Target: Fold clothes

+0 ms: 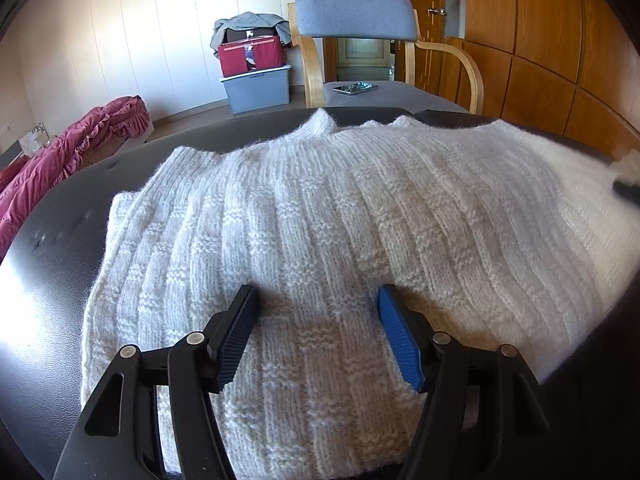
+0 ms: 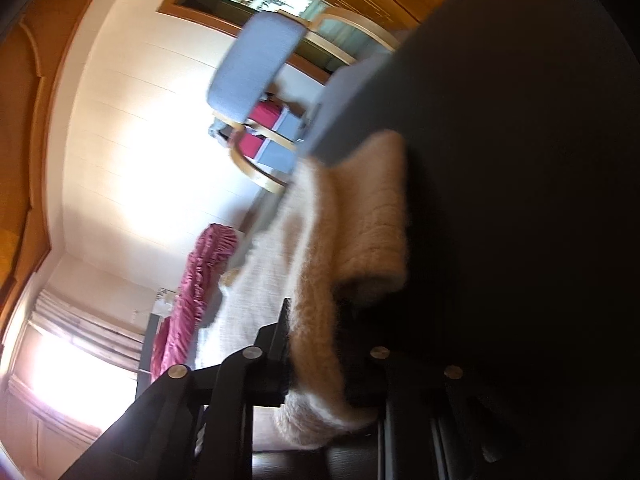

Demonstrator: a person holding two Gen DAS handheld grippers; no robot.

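A white knitted sweater (image 1: 320, 208) lies spread across the black table (image 1: 52, 264), with its neck at the far edge. My left gripper (image 1: 318, 292) hovers low over the near part of the sweater; its jaws stand wide open and the knit between them is not pinched. The right wrist view is rolled on its side and blurred. In it my right gripper (image 2: 316, 332) is shut on a thick, fuzzy fold of the sweater (image 2: 360, 220) at the table's edge. A dark tip of that gripper (image 1: 626, 186) shows at the far right of the sweater in the left wrist view.
A grey-blue armchair (image 1: 356, 16) with bent wooden arms stands just behind the table, a phone (image 1: 355, 88) on its seat. A red ruffled blanket (image 1: 76, 152) lies to the left. A red bag on a grey box (image 1: 256, 84) stands by the wall. Wooden cabinets (image 1: 540, 48) fill the right.
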